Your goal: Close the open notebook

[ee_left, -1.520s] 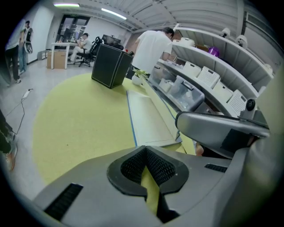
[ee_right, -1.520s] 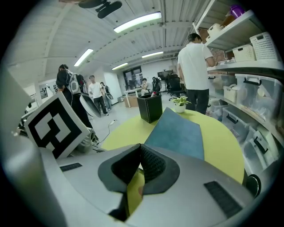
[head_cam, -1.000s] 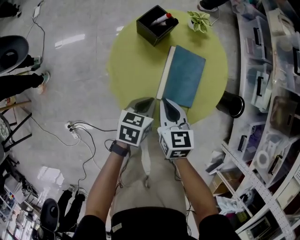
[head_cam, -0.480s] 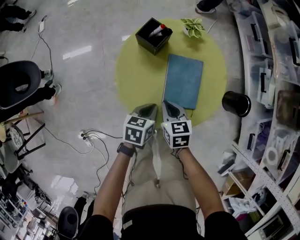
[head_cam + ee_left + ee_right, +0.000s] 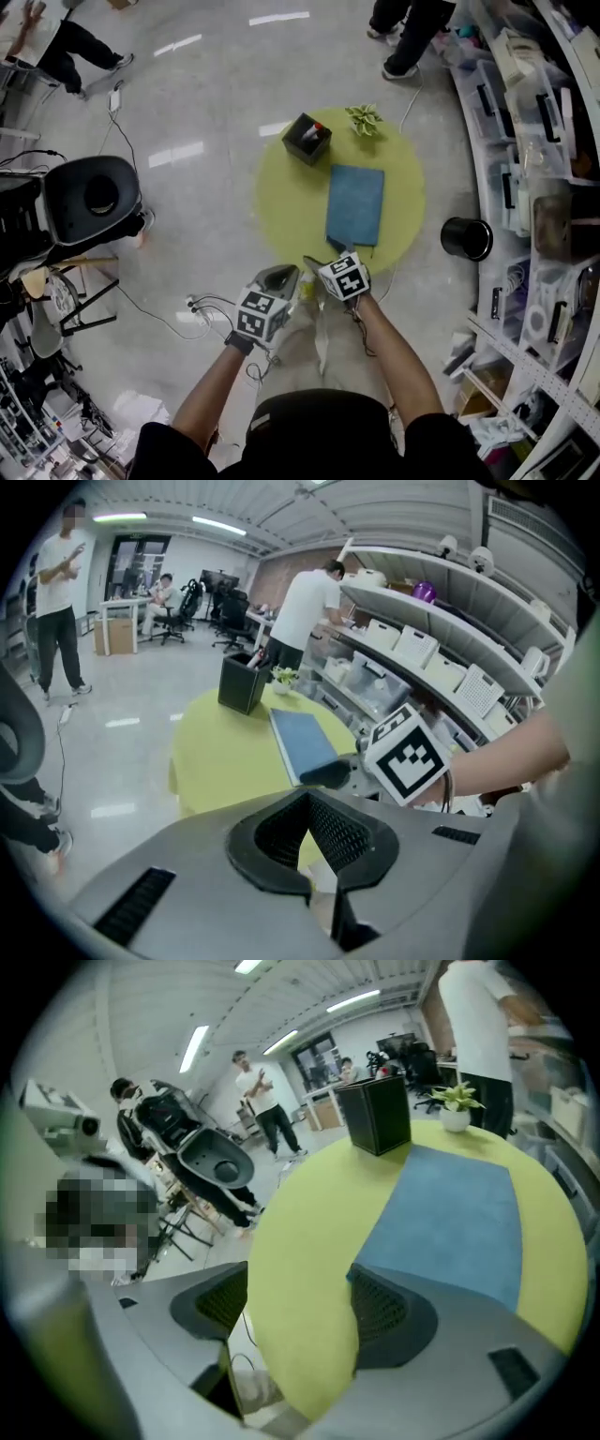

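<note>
Pulled back from the blue notebook (image 5: 355, 204), lying closed on the counter (image 5: 281, 202); just opened the right hand-held gripper (image 5: 317, 265) wide, empty; left hand-held gripper (image 5: 284, 275) pinched together. Looks finished.

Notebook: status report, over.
Left tongs shut, empty. Right tongs just been opening, empty, at table edge. Notebook closed, flat on table. Box and plant beyond it, not blocking.

Matt blue notebook (image 5: 355, 204), glossy floor (image 5: 206, 94).
</note>
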Tool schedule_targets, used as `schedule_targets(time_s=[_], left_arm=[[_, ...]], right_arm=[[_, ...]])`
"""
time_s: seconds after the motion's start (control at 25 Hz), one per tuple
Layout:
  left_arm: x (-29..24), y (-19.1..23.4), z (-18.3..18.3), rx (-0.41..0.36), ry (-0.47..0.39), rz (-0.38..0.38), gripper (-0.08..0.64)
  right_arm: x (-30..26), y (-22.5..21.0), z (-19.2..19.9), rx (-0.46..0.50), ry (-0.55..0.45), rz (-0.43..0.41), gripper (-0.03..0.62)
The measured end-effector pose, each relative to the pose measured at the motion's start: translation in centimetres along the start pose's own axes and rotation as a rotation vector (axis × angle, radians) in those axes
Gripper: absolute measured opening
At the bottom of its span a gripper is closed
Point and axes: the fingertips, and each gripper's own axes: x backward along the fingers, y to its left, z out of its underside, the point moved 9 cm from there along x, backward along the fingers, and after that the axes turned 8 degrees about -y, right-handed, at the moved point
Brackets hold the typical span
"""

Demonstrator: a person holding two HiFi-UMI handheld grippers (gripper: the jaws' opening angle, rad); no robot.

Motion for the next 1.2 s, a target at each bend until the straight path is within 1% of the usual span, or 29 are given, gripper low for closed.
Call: schedule_targets(time_s=[0.08, 0.16, 0.24, 0.28, 0.36, 0.4, 0.48, 0.6, 0.64, 0.76, 0.84, 0.92, 1.04, 1.2], left_arm=[[2.4, -1.6, -1.9, -0.029, -0.024, 0.004, 0.017], [4.7, -2.8, -4.3, -0.061, -0.058, 0.01, 0.017], [6.1, -3.6, -7.1, -0.094, -0.111, 0.012, 0.017], [6.1, -3.9, -8.8, -0.115, -0.147, 0.015, 0.017], [5.6, -4.7, -12.2, -0.158, -0.223, 0.018, 0.017], [5.8, -5.5, -13.3, -0.172, -0.246, 0.017, 0.017], [7.3, -7.5, -13.8, -0.182, -0.262, 0.014, 0.017], [8.8, -10.2, -15.2, -0.206, -0.293, 0.038, 0.017], [9.1, -10.8, -16.0, -0.222, -0.312, 0.048, 0.017], [9.7, -11.8, -18.3, -0.275, -0.369, 0.061, 0.017], [10.0, -12.3, -19.5, -0.299, -0.409, 0.061, 0.017], [10.1, -12.6, -20.5, -0.318, -0.445, 0.056, 0.017], [10.2, -12.9, -22.0, -0.334, -0.482, 0.04, 0.017], [9.9, -13.0, -22.7, -0.357, -0.507, 0.037, 0.017]], right_arm=[[2.5, 1.8, -0.2, 0.038, 0.017, -0.028, 0.339], [5.9, 3.2, -0.9, 0.035, -0.021, -0.018, 0.333], [9.4, 3.5, -2.2, 0.018, -0.081, 0.027, 0.302], [11.1, 3.0, -3.3, 0.017, -0.119, 0.055, 0.282], [14.6, 1.4, -5.6, 0.028, -0.203, 0.109, 0.262], [16.6, 1.4, -6.2, 0.032, -0.245, 0.133, 0.246], [21.1, 2.7, -6.3, 0.028, -0.318, 0.18, 0.208], [27.3, 4.4, -6.7, 0.036, -0.381, 0.254, 0.128], [28.9, 4.7, -7.4, 0.052, -0.401, 0.28, 0.098], [32.4, 6.0, -9.9, 0.119, -0.468, 0.357, 0.049], [34.2, 6.6, -11.0, 0.144, -0.524, 0.388, 0.015], [35.9, 6.9, -12.0, 0.15, -0.586, 0.416, 0.003], [37.6, 6.7, -12.6, 0.142, -0.663, 0.442, 0.003], [38.6, 6.3, -12.7, 0.121, -0.676, 0.45, 0.003]])
